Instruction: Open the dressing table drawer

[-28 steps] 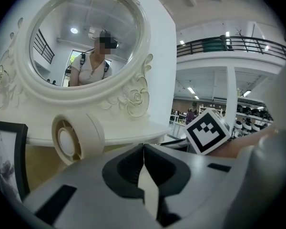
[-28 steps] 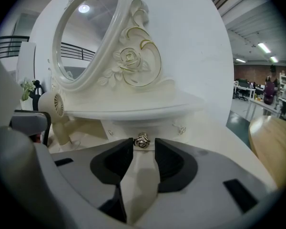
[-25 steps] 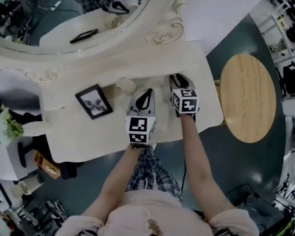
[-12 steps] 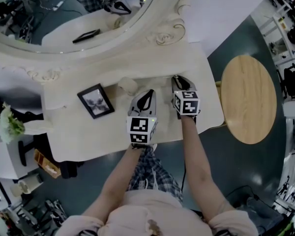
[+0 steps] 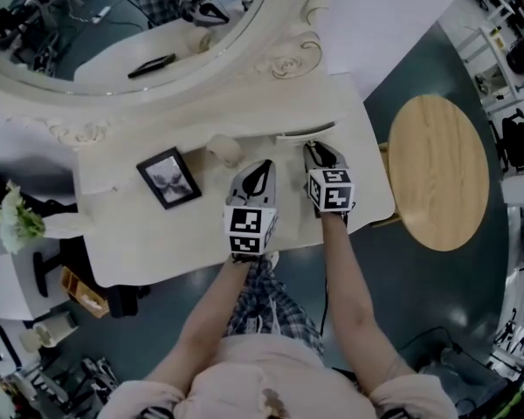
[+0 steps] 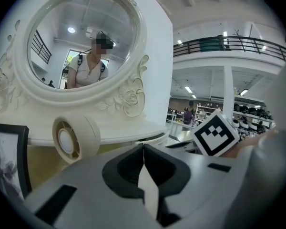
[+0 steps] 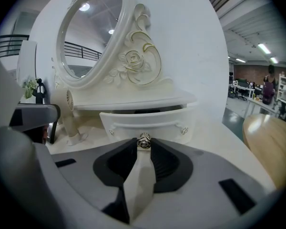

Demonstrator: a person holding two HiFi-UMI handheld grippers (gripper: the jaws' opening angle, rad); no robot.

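Right gripper [image 7: 143, 144]: jaws nearly together, pinched on the small metal rosette knob [image 7: 143, 140] at the middle of the drawer [image 7: 148, 123] front. The knob sits right at the tips, one pad on each side. I read this narrow grip as deliberate, since the knob is the only thing to pull on and it is small.

The drawer is under the shelf below the mirror [image 5: 113, 24], at the right rear of the dressing table [image 5: 140, 234]. It is partly out: a dark gap shows between the drawer front's top edge and the shelf, and from the head view its front lip [image 5: 307, 132] stands clear of the shelf line. I judge the task under way, not finished.

Pose: the right gripper [image 5: 316, 150] points at the drawer front, tilted a little downward, with the forearm straight behind it. I take it that this keeps the pull in line with the drawer's travel.

Left gripper [image 6: 143, 149]: jaws closed together, nothing between them. It is held just beside the right one over the tabletop [image 5: 262, 166], aimed toward the mirror base and a round cream object [image 6: 74, 140]. It looks parked out of the way.

A picture frame [image 5: 168, 180] stands to the left, clear of the drawer, and a stool [image 5: 438, 171] is off to the right.
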